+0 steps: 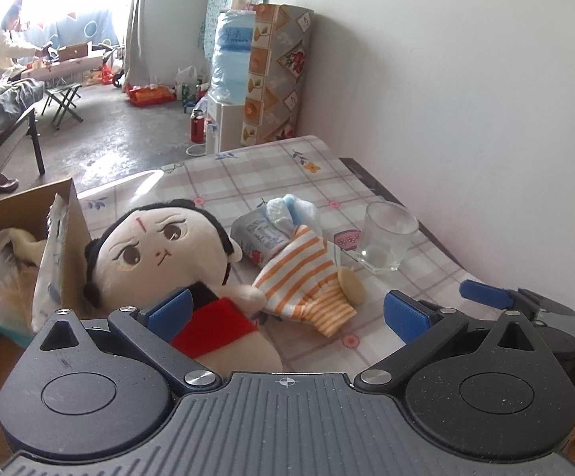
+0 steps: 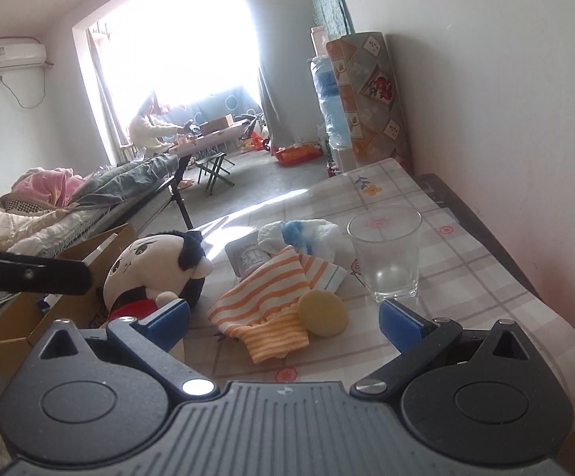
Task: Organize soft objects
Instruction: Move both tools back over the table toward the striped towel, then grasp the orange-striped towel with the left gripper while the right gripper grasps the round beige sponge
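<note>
Currently: plush doll (image 1: 160, 261) lies on table (image 1: 248, 174), leaning on cardboard box (image 1: 69, 214) at left, long axis running near to far. My left gripper (image 1: 285, 309), jaws apart, is nearer, straddling its red body; right gripper (image 2: 283, 319) is likewise apart over striped cloth (image 2: 263, 297).

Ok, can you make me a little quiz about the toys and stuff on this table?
1. True or false: the glass is lying on its side.
2. Which colour are the stripes on the sock: A green, B orange, C purple?
3. What stands to the left of the doll?

Key: 1 false, it stands upright. 2 B. 3 An open cardboard box. Both the left gripper and right gripper are open, holding nothing.
</note>
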